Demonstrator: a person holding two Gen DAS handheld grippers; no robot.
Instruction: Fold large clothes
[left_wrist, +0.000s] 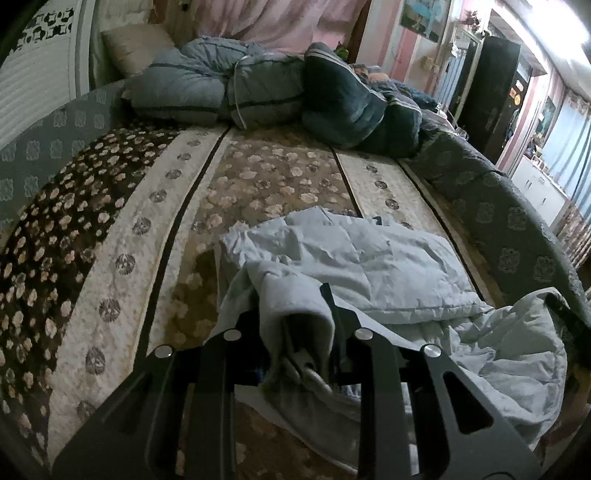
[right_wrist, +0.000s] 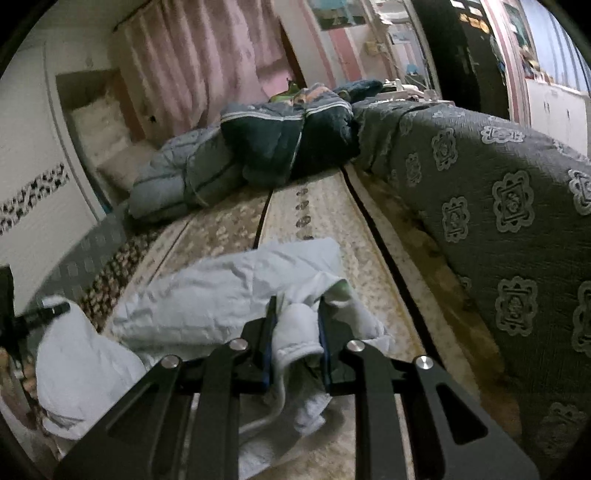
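A large pale blue padded garment (left_wrist: 388, 258) lies crumpled on the patterned bed cover (left_wrist: 147, 229). My left gripper (left_wrist: 295, 310) is shut on a bunched edge of the garment, which drapes over the left finger and hides it. In the right wrist view the garment (right_wrist: 221, 295) spreads ahead and to the left. My right gripper (right_wrist: 297, 310) is shut on a rolled fold of it, with a white drawstring hanging below. The left gripper's tip (right_wrist: 48, 312) shows at the left edge, under cloth.
A heap of blue and dark quilts (left_wrist: 258, 85) and a pillow (left_wrist: 136, 48) sit at the far end of the bed. A grey patterned bolster (right_wrist: 498, 206) runs along the right side. A black cabinet (left_wrist: 491, 85) stands beyond it.
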